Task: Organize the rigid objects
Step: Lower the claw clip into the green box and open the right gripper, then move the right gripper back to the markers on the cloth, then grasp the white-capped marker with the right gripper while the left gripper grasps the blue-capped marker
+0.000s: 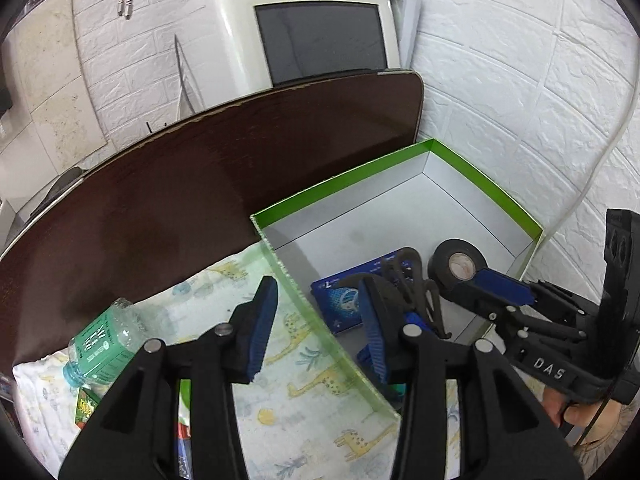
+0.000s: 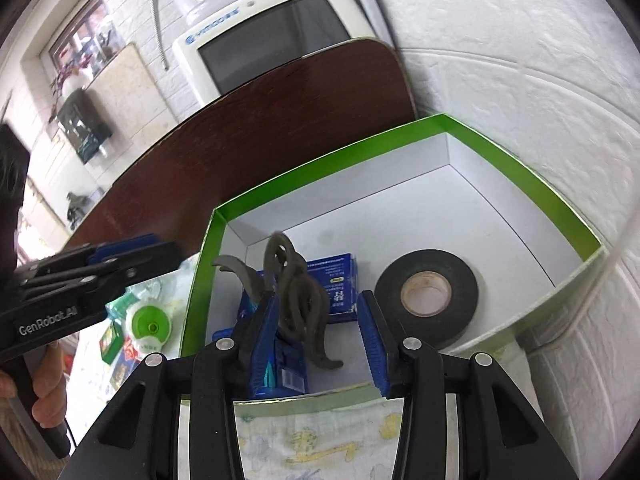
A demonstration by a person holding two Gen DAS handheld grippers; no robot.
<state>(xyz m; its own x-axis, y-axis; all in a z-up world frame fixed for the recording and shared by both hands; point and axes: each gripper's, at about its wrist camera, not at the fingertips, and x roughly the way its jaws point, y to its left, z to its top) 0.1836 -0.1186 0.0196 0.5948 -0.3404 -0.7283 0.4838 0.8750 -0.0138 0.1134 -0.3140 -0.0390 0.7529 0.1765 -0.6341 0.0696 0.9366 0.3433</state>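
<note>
A: Green box [image 2: 520,184] holds tape roll [image 2: 426,293], blue packet [image 2: 336,276], dark claw clip [image 2: 296,288] — right gripper [image 2: 320,340] spread, clip loose between.

B: Left gripper [image 1: 316,328] spread, empty; bottle [image 1: 104,344] on cloth [image 1: 312,380] remains.

Back half of the green box [image 2: 516,184] is wide open; near end's crowded by the tape roll [image 2: 426,293], blue packet [image 2: 336,280] and dark claw clip [image 2: 296,280].
</note>
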